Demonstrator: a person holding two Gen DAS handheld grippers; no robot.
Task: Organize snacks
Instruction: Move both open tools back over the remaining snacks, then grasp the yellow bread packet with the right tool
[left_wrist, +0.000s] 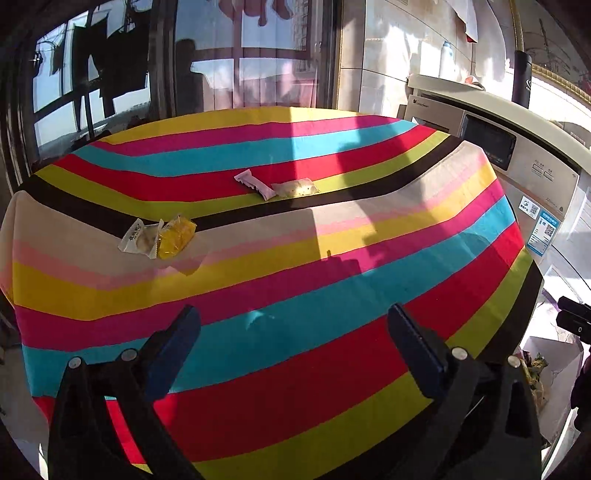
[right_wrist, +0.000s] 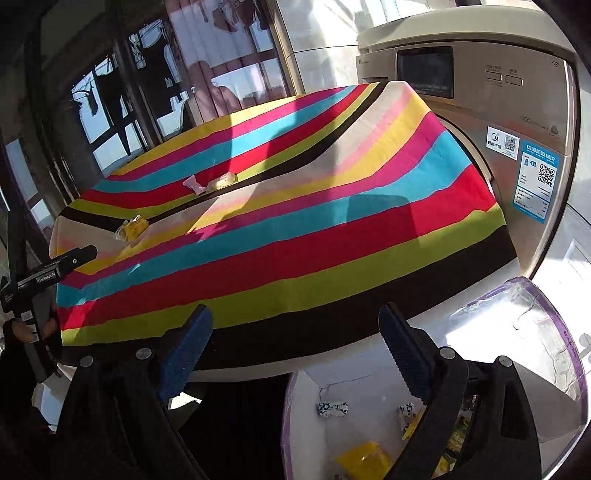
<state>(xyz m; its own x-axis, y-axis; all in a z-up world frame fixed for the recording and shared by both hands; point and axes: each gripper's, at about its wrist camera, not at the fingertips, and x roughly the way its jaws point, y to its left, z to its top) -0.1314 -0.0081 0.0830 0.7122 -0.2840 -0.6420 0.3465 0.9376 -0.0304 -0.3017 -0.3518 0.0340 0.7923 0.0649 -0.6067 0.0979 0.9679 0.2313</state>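
Blue-padded fingers (left_wrist: 173, 354) of the left gripper (left_wrist: 293, 343) stand spread wide with nothing between them, above the near part of a table covered by a striped cloth (left_wrist: 332, 280) in yellow, pink, cyan, red, green, dark brown and cream bands. We see four snack packets lying on that cloth: a white-wrapped snack (left_wrist: 138, 236) touching a yellow packet (left_wrist: 176, 238) on the cream band at the left, and, farther back near the dark band, a pale pink packet (left_wrist: 255, 184) whose end touches a translucent yellowish packet (left_wrist: 295, 187). Both pairs lie well apart from the left gripper. In the right wrist view, the right gripper (right_wrist: 295, 354) is likewise released, its blue fingers (right_wrist: 186, 354) parted and empty, poised over the near table edge and an open white box (right_wrist: 303, 384) with a purple rim that sits below and beside the table. We note inside this box two blue-and-white patterned packets (right_wrist: 333, 408) and a yellow wrapper (right_wrist: 364, 459), along with other items partly hidden behind the right finger. A washing machine (right_wrist: 524, 122) stands beside the table's far right side, and windows (left_wrist: 110, 85) lie beyond it.
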